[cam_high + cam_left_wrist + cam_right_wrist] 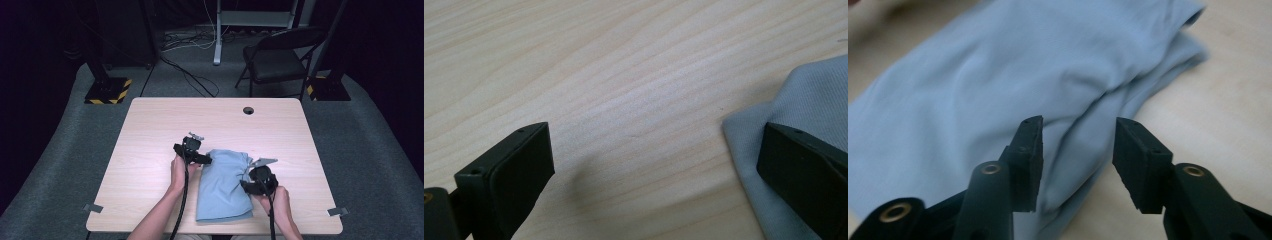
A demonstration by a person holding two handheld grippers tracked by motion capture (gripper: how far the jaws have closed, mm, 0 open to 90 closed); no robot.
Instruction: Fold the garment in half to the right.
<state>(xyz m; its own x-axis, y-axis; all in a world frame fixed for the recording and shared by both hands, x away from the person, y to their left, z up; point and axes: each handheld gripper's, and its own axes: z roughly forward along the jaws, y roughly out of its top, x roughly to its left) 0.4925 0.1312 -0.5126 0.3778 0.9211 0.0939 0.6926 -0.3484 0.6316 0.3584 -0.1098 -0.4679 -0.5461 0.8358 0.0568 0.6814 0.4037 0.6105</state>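
A folded light-blue cloth [222, 185] lies on the wooden table [150, 130], near the front edge. My left gripper [204, 159] rests at the cloth's upper left corner. In the left gripper view its jaws stand wide apart [649, 165]: one is over bare table [624, 75] and the other is over the cloth's edge [809, 100], with nothing pinched. My right gripper [246, 184] hovers at the cloth's right side. In the right gripper view its jaws [1078, 150] are apart above a rumpled fold of the cloth [998, 75], and the pads touch nothing.
A round cable hole [248, 110] sits near the table's far edge. Tape tabs mark the front corners [92, 207] [337, 211]. Beyond the table stand a folding chair [280, 55] and a stand base with hazard stripes [107, 91].
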